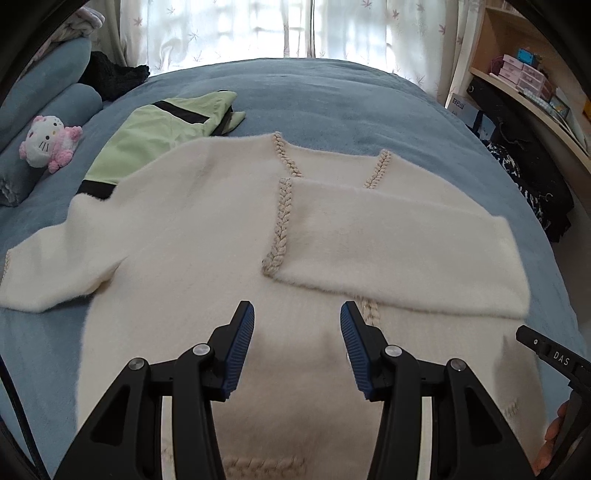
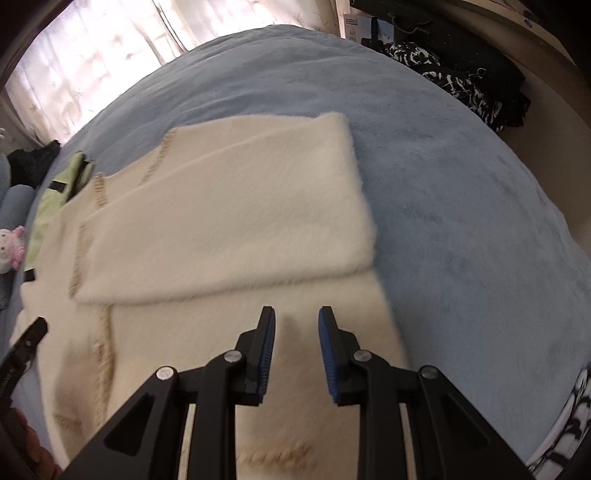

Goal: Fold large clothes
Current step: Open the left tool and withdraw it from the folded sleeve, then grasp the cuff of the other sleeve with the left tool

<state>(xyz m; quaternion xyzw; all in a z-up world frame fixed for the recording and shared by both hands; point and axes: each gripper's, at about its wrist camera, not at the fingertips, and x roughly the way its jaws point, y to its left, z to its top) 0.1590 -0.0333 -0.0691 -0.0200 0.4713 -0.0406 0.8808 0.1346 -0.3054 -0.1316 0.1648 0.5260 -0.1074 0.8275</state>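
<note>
**Cream fuzzy sweater half-folded on the bed**

Cream and fluffy, the sweater [image 1: 207, 236] lies flat on the blue bedspread [image 1: 351, 107] with its braided beige trim [image 1: 281, 218] running down the front. I'll use the sweater as the landmark for everything.

One sleeve [image 1: 399, 243] is already folded across the chest, its cuff edge lying right along the braid. The other sleeve [image 1: 51, 273] sticks out flat to the opposite side, resting on the bedspread.

The left claw [image 1: 297, 321] hangs over the lower middle of the sweater, fingers spread wide apart, nothing between them. The right claw [image 2: 296, 325] is over the sweater's lower body too, nearer the edge on the folded-sleeve side, fingers apart with a narrower gap and also holding nothing. Can't really tell whether either one is touching the fabric or just above it. The right-wrist view is a bit motion-blurred.

Other stuff around it:
- a light green garment [image 1: 155, 136] with black bands, partly tucked under the sweater's shoulder on the unfolded-sleeve side
- a white and pink cat plush [image 1: 48, 144] further out past that green piece, near the blue pillows [image 1: 44, 99]
- a dark heap of black and white clothes [image 1: 524, 173] off the bed on the folded-sleeve side
- curtains [image 1: 258, 29] beyond the collar end
</note>
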